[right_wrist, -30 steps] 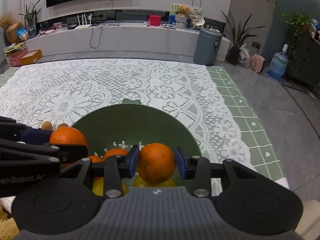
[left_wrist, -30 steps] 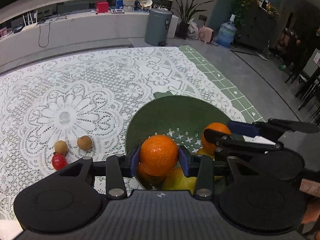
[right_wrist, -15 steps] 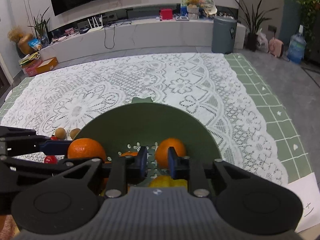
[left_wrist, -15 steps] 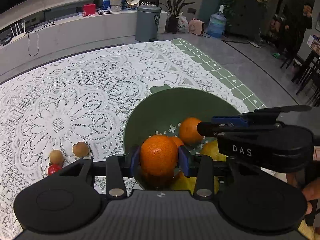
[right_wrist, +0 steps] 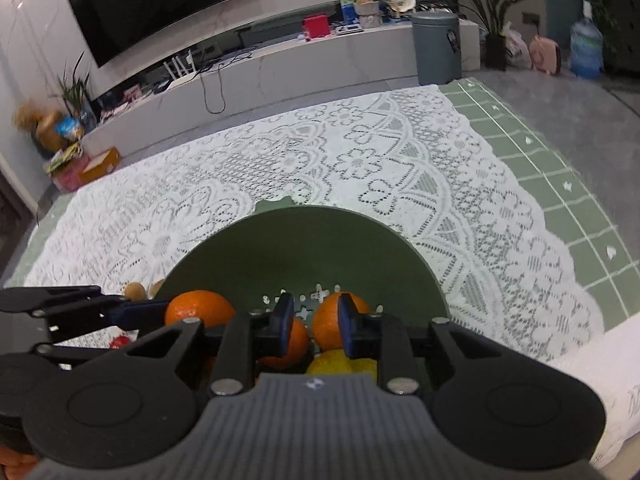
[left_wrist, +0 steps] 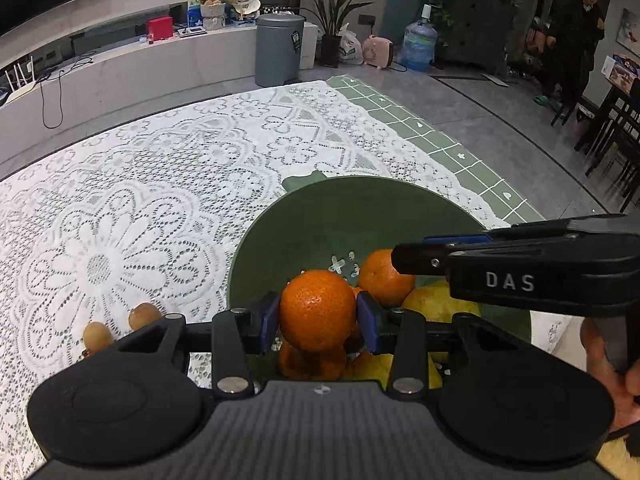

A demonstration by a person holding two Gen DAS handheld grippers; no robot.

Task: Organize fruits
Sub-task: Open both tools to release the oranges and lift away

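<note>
Left claw (left_wrist: 318, 314): its two blue pads are closed on an orange (left_wrist: 317, 309), held above the near part of the green bowl (left_wrist: 340, 216), which stands on the lace-covered desk (left_wrist: 132, 208). Right claw (right_wrist: 312, 326): its pads stand a narrow gap apart with nothing between them, hovering over the bowl's near side; seen from the left wrist camera it crosses in from the right above the fruit. Contents of the bowl: a loose orange (right_wrist: 334, 322) on the perforated floor, a second orange (right_wrist: 288, 346) partly hidden behind the right claw's left pad, and yellow fruit (left_wrist: 438, 300) at the near side. Outside the bowl, to its left on the lace: two small brown fruits (left_wrist: 144, 315) side by side and a small red fruit (right_wrist: 119, 342) just nearer. Progress, as judged: most of the fruit is gathered; the held orange is not yet set down, and the three small fruits are left.
</note>
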